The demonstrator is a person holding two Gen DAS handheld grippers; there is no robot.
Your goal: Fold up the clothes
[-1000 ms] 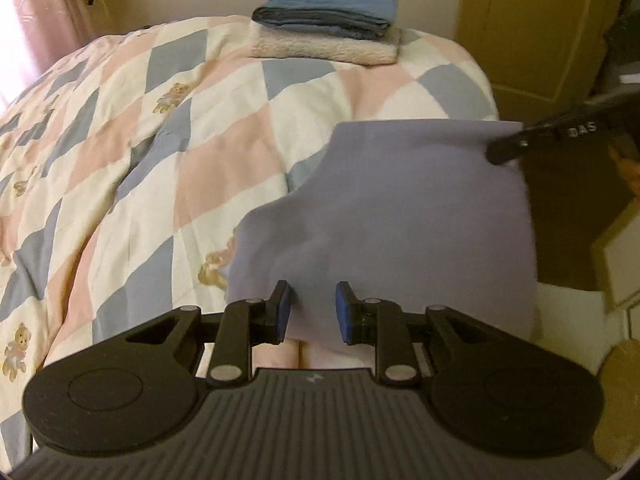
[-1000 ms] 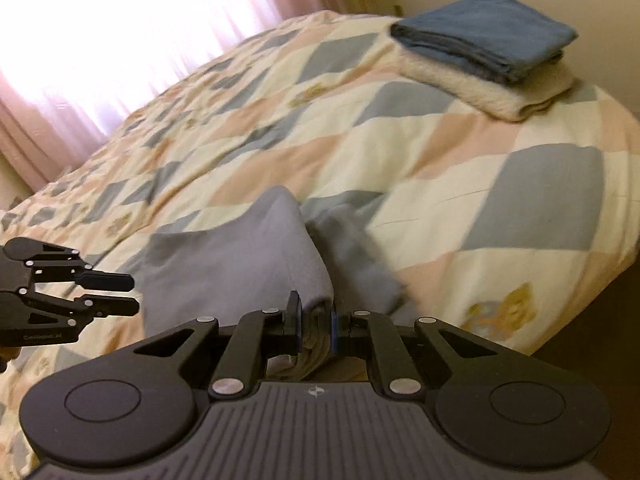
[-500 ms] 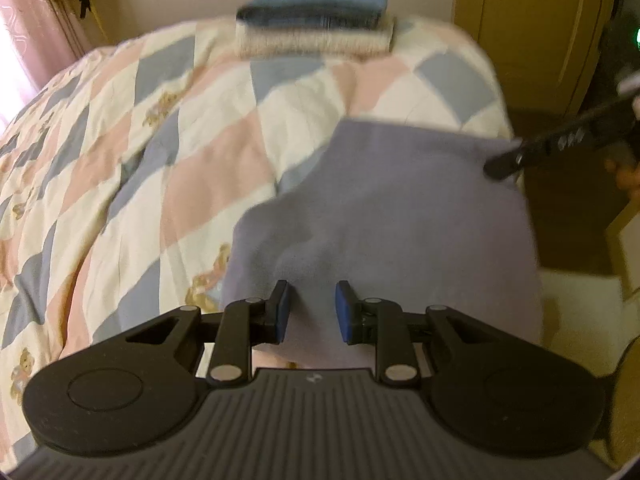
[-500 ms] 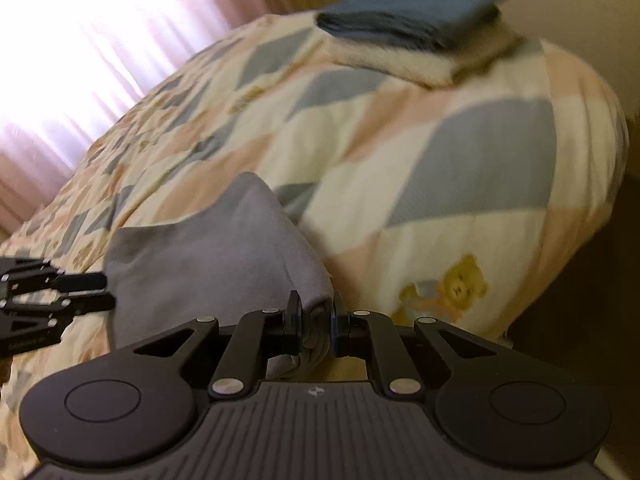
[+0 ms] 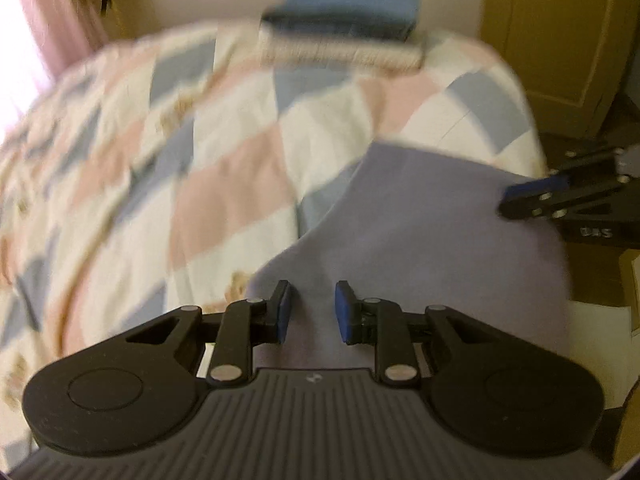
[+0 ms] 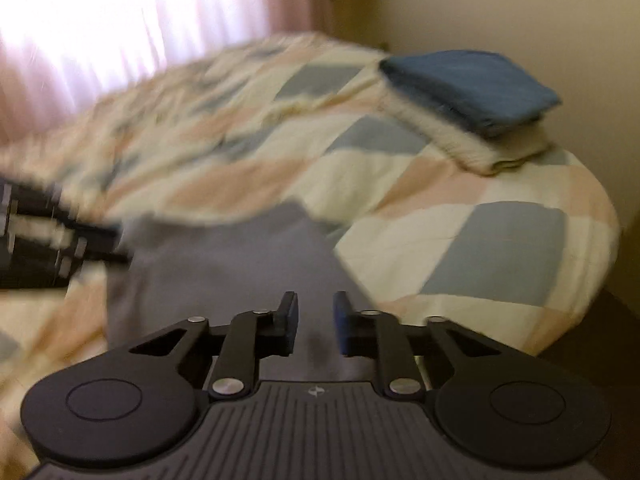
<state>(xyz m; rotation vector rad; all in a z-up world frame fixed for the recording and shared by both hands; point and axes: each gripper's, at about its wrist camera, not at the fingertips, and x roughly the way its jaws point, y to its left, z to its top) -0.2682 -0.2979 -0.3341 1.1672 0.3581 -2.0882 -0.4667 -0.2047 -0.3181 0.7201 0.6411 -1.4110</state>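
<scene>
Left hand-held gripper (image 5: 310, 310) jaws apart, grey-lilac cloth (image 5: 420, 240) beneath, nothing pinched. Right hand-held gripper (image 6: 314, 318) likewise gaping over same cloth. Cloth lies flat at bed (image 6: 500, 240) corner, near edge for reach. Folded stack (image 6: 472, 100) sits well apart by wall.

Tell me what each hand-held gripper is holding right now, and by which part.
Nothing. The left hand-held gripper and right hand-held gripper both stand open over the grey-purple garment on the bed, with cloth showing in the gaps but not pinched.
</scene>
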